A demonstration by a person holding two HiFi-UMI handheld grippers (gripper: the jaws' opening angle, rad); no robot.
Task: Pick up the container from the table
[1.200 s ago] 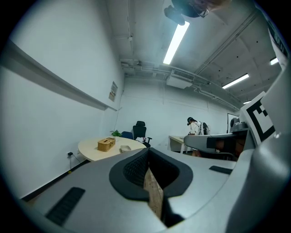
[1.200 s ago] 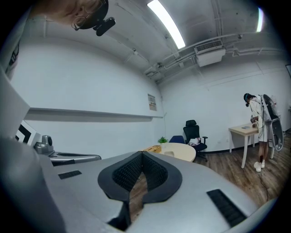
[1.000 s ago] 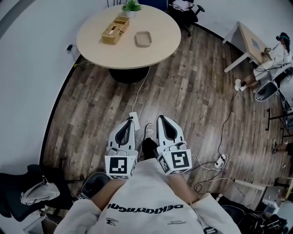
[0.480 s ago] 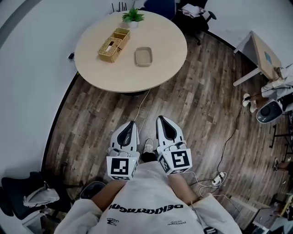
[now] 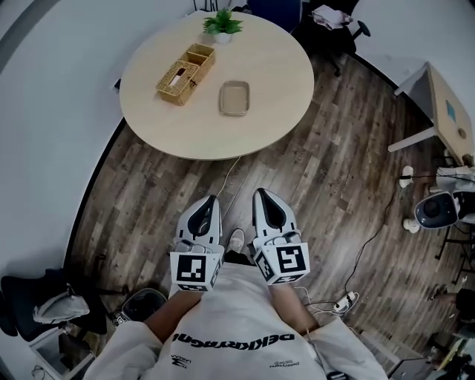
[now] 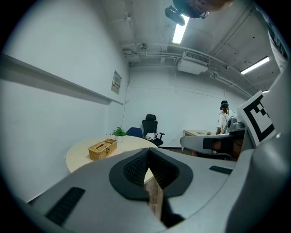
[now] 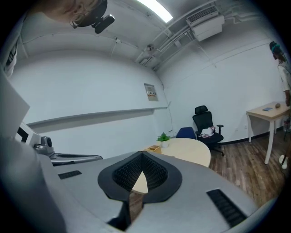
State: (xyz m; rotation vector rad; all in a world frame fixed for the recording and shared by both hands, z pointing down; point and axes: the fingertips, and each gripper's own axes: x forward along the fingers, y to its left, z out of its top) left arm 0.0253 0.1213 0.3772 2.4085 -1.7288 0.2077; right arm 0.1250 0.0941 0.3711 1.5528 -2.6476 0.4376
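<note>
A shallow beige container (image 5: 234, 98) lies near the middle of the round light-wood table (image 5: 274, 111). My left gripper (image 5: 208, 201) and right gripper (image 5: 263, 194) are held side by side over the wooden floor, well short of the table, both shut and empty. From the left gripper view the left gripper (image 6: 148, 157) has its jaws together, with the table (image 6: 82, 152) beyond. The right gripper (image 7: 141, 159) likewise shows its jaws together and the table (image 7: 191, 150) ahead; the container is hidden in both gripper views.
A wicker organiser box (image 5: 185, 63) and a small potted plant (image 5: 223, 24) stand on the table's far left. A black office chair (image 5: 338, 18) stands behind the table. A white cable (image 5: 226, 178) runs across the floor. A second desk (image 5: 445, 104) is at the right.
The table with the container has come nearer in the head view; both grippers advanced toward it together, staying shut and side by side.
</note>
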